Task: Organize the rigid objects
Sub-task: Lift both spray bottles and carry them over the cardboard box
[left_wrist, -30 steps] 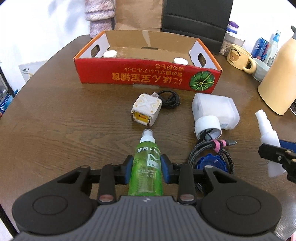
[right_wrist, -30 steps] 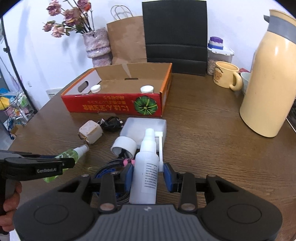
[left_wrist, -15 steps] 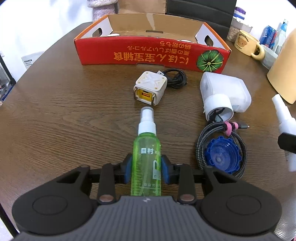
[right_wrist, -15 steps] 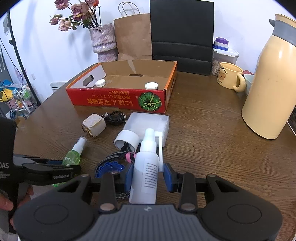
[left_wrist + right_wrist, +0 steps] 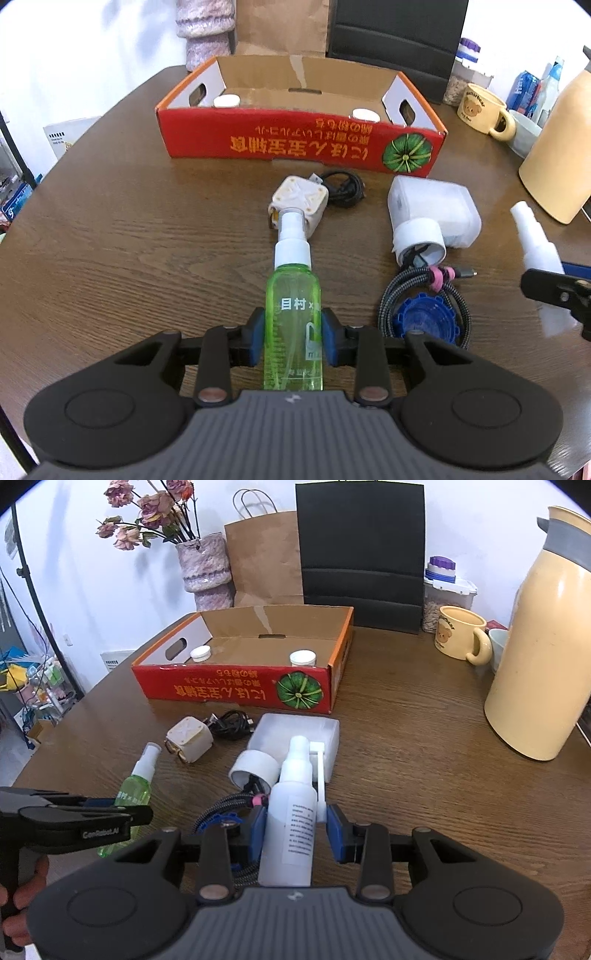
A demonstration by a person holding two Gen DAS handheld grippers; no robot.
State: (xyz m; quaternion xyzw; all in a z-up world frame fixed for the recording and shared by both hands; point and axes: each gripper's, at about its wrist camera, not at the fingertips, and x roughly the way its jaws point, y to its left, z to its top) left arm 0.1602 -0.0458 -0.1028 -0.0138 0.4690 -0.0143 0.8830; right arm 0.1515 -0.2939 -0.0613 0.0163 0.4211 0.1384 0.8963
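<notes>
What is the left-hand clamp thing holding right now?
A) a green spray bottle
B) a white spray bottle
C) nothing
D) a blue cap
A: in the left wrist view the left gripper has its blue pads pressed against both sides of the green spray bottle; the white spray bottle is in the right gripper.

I am reading white characters "目村 x" on the green spray bottle (image 5: 293, 317), with a white logo block below them whose letters are too cut off to make out. I am seeing "GenRobot.AI" printed in pale letters on the side of the left gripper (image 5: 107, 832). The red cardboard box (image 5: 295, 142) is showing yellow Japanese lettering upside down, too warped for me to read reliably. The white spray bottle (image 5: 295, 830) is carrying a label of fine print that I cannot read.
</notes>
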